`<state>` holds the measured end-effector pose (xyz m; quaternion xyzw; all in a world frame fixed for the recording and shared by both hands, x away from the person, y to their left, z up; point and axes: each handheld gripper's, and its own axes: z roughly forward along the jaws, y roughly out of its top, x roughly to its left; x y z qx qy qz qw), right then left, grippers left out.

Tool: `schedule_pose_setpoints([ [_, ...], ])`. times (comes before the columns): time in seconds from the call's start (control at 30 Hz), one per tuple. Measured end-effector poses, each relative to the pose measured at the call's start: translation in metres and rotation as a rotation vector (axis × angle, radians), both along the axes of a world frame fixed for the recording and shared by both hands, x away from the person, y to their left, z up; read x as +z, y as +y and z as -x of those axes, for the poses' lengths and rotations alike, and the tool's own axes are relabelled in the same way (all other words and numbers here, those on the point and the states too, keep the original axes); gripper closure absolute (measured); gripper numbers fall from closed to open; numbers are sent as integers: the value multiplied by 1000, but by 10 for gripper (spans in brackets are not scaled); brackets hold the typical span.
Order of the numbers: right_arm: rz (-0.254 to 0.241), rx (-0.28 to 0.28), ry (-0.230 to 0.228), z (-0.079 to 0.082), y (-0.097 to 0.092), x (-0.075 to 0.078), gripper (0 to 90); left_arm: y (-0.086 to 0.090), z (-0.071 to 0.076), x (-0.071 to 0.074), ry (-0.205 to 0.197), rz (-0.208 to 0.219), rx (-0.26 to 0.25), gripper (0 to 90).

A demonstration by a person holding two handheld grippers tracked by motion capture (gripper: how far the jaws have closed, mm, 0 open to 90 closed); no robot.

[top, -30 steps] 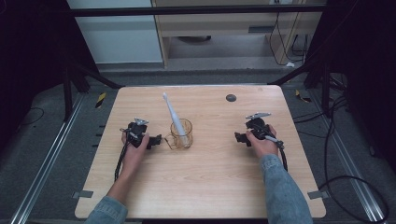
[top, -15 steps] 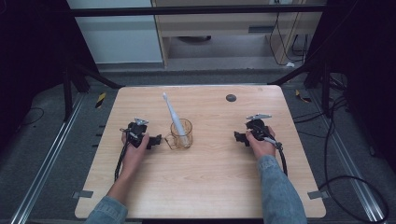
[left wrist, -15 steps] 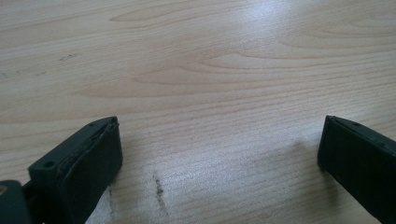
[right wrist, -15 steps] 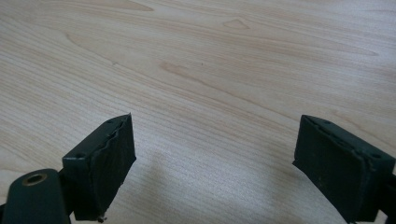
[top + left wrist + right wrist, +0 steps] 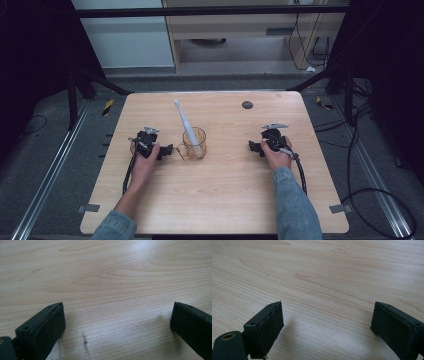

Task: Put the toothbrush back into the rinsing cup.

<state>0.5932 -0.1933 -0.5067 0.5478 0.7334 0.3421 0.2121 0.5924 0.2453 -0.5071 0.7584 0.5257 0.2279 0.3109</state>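
No text, label, brand, number or sign can be read on anything here.

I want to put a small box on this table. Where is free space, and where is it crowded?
Free: the wide strip of table between the forearms, and the far right part around the small dark disc. Crowded: the middle left, where the cup with the toothbrush stands close to the left gripper.

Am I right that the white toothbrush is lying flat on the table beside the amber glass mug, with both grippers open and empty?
Not quite: the white toothbrush stands tilted inside the amber glass mug, as the high view shows. The rest holds: the left gripper and the right gripper are open over bare table, nothing between their jaws.
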Motion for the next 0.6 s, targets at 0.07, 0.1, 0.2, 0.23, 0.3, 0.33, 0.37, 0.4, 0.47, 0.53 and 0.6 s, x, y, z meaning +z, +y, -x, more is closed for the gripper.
schedule_pose_setpoints([
  [0.07, 1, -4, -1, 0, 1, 0, 94, 0, 0, 0, 0, 0, 0, 0],
  [0.1, 1, -4, -1, 0, 1, 0, 94, 0, 0, 0, 0, 0, 0, 0],
  [0.2, 8, -7, -9, 0, 2, -1, 81, 0, 0, 0, 0, 0, 0, 0],
  [0.23, 9, -8, -12, 0, 2, -2, 79, 0, 0, 0, 0, 0, 0, 0],
  [0.3, 18, -12, -22, -1, 3, -3, 72, 0, 0, 0, 0, 0, 0, 0],
  [0.33, 18, -12, -22, -1, 3, -3, 72, 0, 0, 0, 0, 0, 0, 0],
  [0.37, 20, -13, -21, -1, 4, -3, 71, 0, 0, 0, 0, 0, 0, 0],
  [0.4, 25, -12, -20, -1, 4, -3, 70, 0, 0, 0, 0, -1, 0, 0],
  [0.47, 29, -12, -18, -1, 5, -3, 69, 0, 0, 0, 0, 0, 0, 0],
  [0.53, 63, -3, -22, -1, 7, -3, 59, 0, 0, 0, 0, -2, 1, 0],
  [0.6, 62, -3, -15, 0, 8, -3, 58, 0, 0, 0, -1, 0, 0, 0],
])
